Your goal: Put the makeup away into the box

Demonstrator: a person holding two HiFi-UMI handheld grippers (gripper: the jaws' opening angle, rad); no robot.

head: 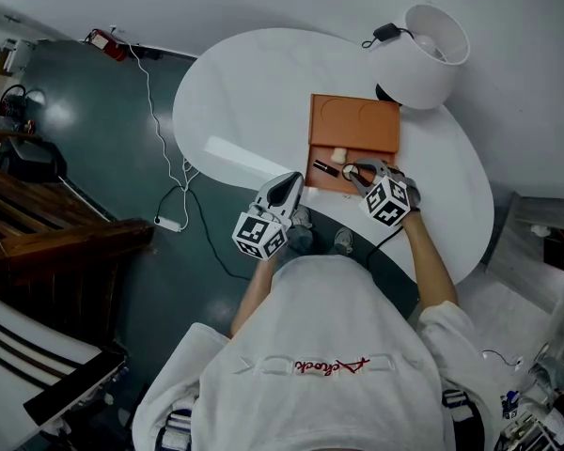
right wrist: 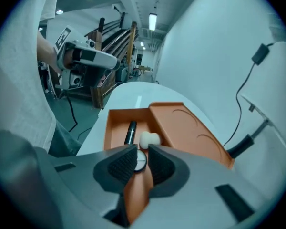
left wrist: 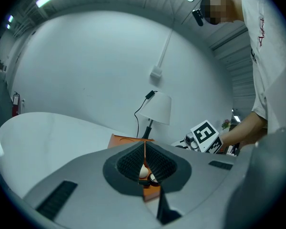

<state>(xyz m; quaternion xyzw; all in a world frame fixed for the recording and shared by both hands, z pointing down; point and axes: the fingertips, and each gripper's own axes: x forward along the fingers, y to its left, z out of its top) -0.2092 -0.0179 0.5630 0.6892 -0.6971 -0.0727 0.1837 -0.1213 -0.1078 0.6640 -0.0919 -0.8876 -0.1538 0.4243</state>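
Observation:
An orange box (head: 318, 180) lies open on the white table (head: 254, 92), its lid (head: 354, 123) folded flat behind it. Inside lie a black tube (head: 325, 168), a white sponge (head: 338, 154) and a round compact (head: 349, 171). My right gripper (head: 362, 170) hangs over the box's right part, pointing steeply down. In the right gripper view its jaws (right wrist: 142, 165) stand a little apart with nothing between them; the compact (right wrist: 141, 159) shows below the gap, beside the sponge (right wrist: 149, 139) and tube (right wrist: 130, 132). My left gripper (head: 289, 188) rests shut and empty at the table's near edge, left of the box.
A white lamp (head: 428, 54) with a black cord stands behind the box at the table's far right. A white cable and power strip (head: 169, 224) lie on the dark floor to the left, near dark wooden furniture (head: 47, 242).

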